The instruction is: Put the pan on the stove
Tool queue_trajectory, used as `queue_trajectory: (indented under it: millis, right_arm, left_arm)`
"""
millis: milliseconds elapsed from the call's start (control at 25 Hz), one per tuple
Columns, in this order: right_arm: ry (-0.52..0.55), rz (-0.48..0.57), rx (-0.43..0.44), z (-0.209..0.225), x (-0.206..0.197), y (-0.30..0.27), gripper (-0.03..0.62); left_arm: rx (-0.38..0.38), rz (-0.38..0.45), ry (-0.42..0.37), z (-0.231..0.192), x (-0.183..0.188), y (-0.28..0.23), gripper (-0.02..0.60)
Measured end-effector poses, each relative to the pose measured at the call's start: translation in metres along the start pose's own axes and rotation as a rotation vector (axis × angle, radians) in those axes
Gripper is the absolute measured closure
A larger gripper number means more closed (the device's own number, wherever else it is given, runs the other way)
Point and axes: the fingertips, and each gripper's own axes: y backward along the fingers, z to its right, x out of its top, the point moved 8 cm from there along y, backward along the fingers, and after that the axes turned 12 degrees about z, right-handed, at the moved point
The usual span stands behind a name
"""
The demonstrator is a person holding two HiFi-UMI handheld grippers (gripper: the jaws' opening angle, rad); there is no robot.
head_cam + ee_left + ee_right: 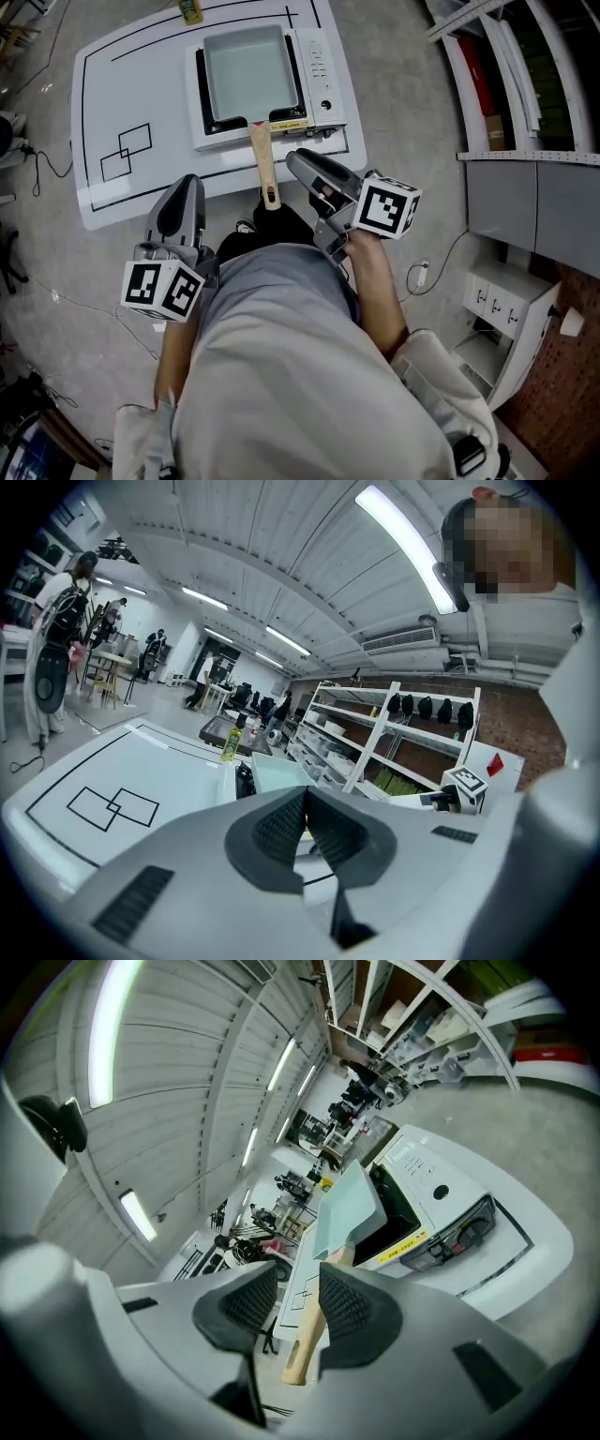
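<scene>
A pale blue rectangular pan (248, 70) with a light wooden handle (263, 164) is sitting on the white single-burner stove (321, 70), which is standing on the white table (112, 89) marked with black lines. The pan is filling the stove's dark burner bay, and its handle is reaching out over the stove's near edge toward 6 o'clock, past the table's edge. The right hand-held gripper (298, 161) is hovering just at 3 o'clock of the handle, apart from it; its jaws are standing open, and its own view is showing the handle beyond the gap with neither pad pressing on it. The left hand-held gripper (190, 180) is hanging at about 8 o'clock from the handle's end, near the table's front edge, with its jaws closed together and nothing between them. Two overlapping black-outlined squares (127, 150) are lying on the table at 9 o'clock of the stove, and a small yellow bottle (190, 9) is standing at 11 o'clock, by the table's far edge.
</scene>
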Motion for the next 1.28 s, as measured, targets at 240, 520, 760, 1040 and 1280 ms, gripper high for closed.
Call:
queue_trajectory:
  millis: [240, 520, 760, 1040, 1280]
  right_arm:
    - [0.106, 0.034, -0.046, -0.018, -0.005, 0.009, 0.47]
    - [0.292, 0.056, -0.104, -0.041, -0.018, 0.022, 0.498]
    - [0.406, 0.037, -0.138, -0.056, -0.033, 0.038, 0.511]
    - [0.504, 0.037, -0.185, -0.067, -0.037, 0.054, 0.536]
    - [0.569, 0.024, -0.204, -0.069, -0.043, 0.068, 0.549]
  left_arm:
    - [-0.013, 0.005, -0.001, -0.001, 0.004, 0.012, 0.574]
    - [-0.022, 0.0, 0.001, -0.004, 0.004, 0.027, 0.574]
    - [-0.019, -0.003, -0.023, -0.003, 0.003, 0.041, 0.574]
    - [-0.013, -0.001, -0.045, -0.001, 0.01, 0.058, 0.574]
    - [0.005, -0.005, -0.054, -0.001, 0.006, 0.069, 0.574]
